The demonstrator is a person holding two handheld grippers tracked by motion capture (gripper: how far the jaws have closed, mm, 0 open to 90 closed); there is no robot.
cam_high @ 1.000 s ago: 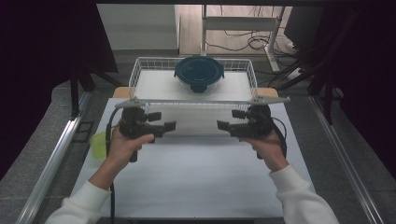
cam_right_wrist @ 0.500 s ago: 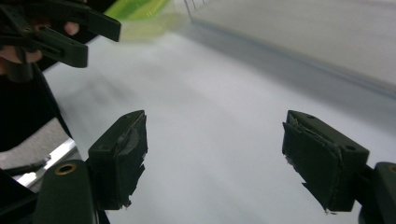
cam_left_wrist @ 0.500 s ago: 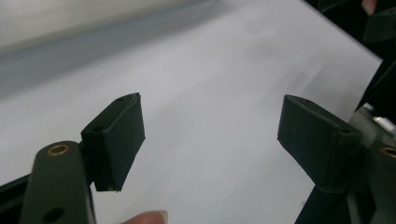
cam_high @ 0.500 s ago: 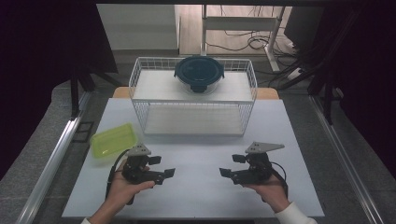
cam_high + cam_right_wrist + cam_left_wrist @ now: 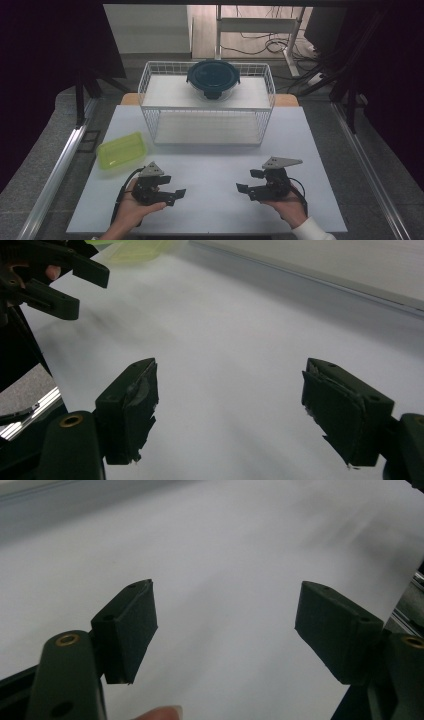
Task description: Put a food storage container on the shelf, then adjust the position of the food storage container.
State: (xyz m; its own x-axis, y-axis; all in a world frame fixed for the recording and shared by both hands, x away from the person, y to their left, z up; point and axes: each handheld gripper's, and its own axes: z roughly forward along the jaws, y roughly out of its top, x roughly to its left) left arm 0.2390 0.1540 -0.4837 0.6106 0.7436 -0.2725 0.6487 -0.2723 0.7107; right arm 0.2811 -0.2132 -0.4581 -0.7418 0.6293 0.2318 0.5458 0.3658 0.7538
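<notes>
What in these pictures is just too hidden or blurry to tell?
- Inside the round container, high view: its dark lid covers it.
- Inside the green box, high view: its cloudy lid hides any contents; in the right gripper view it is blurred and cut by the top edge.
- Beyond the basket: too dark.

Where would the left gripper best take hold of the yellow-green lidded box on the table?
Probably across the short sides of the yellow-green box, coming from above. It lies flat and low, left of the wire basket; the open left gripper sits nearest.
</notes>
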